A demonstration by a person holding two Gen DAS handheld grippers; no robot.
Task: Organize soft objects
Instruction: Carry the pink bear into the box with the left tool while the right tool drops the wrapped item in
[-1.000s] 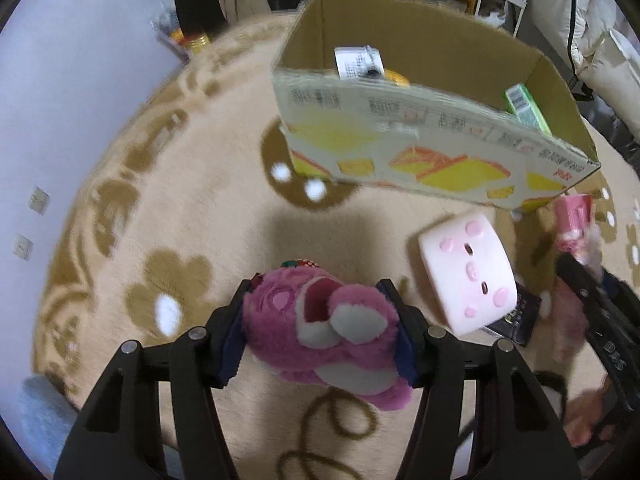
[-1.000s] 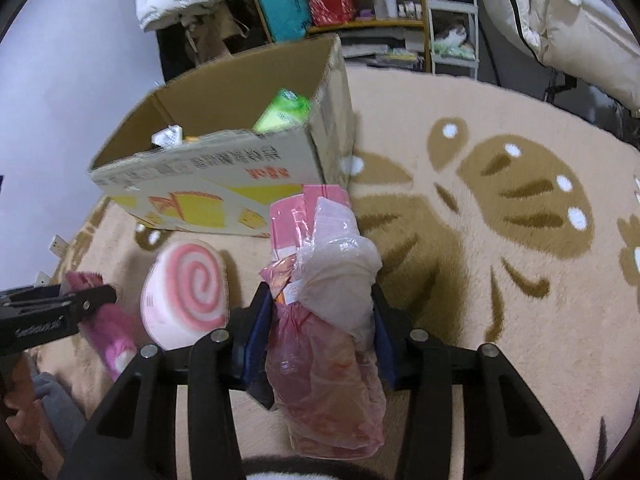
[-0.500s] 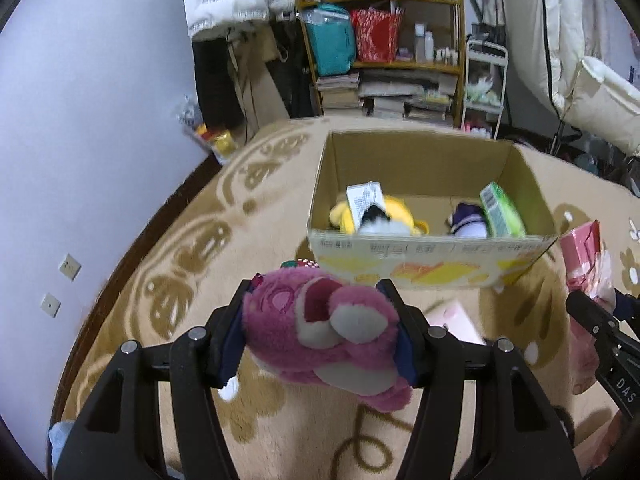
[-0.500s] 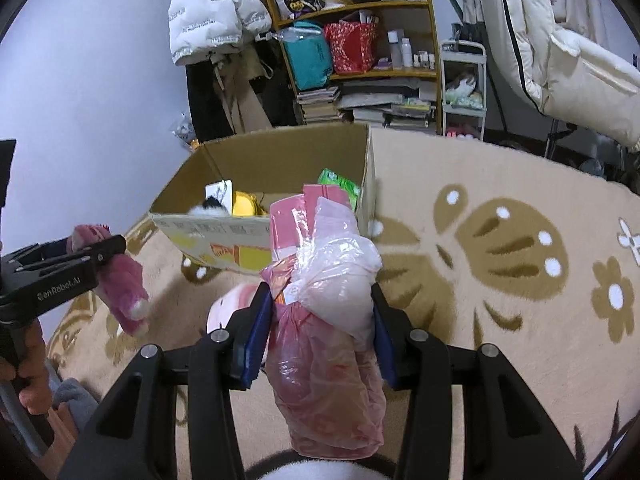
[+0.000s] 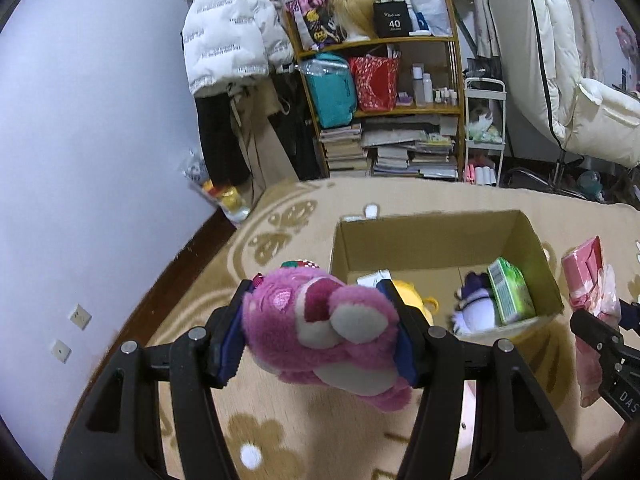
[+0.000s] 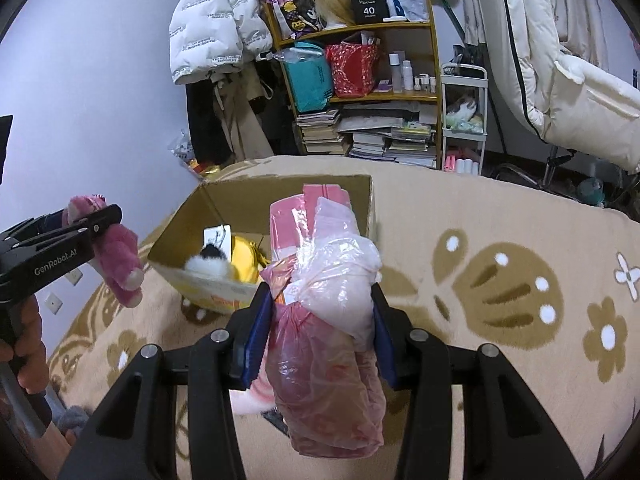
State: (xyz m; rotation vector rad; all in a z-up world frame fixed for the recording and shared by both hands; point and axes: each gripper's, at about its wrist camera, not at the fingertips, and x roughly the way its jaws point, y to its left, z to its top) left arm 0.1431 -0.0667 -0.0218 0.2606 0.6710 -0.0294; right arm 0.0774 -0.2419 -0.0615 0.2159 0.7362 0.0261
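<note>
- Squeezed between the blue pads of my left tongs is a fuzzy pink plush bear with a cream snout; it hangs in the air over the beige carpet with brown flower shapes, just left of the open brown cardboard box.
- My right tongs are pinching a crinkled pink plastic bag with soft white stuffing inside, a flat pink packet sticking up behind it; the bundle is held in front of the box's near right corner.
- Inside the box I see a yellow plush toy with a white paper tag, a purple and white plush, and a green packet leaning against the right wall.
- From the right wrist view, my left tongs come in from the left edge with the bear's legs dangling below the finger, and my hand grips the handle.
- Beyond the carpet, a wooden shelf packed with books, bags and bottles stands against the wall, with a white puffer jacket hanging beside it.
</note>
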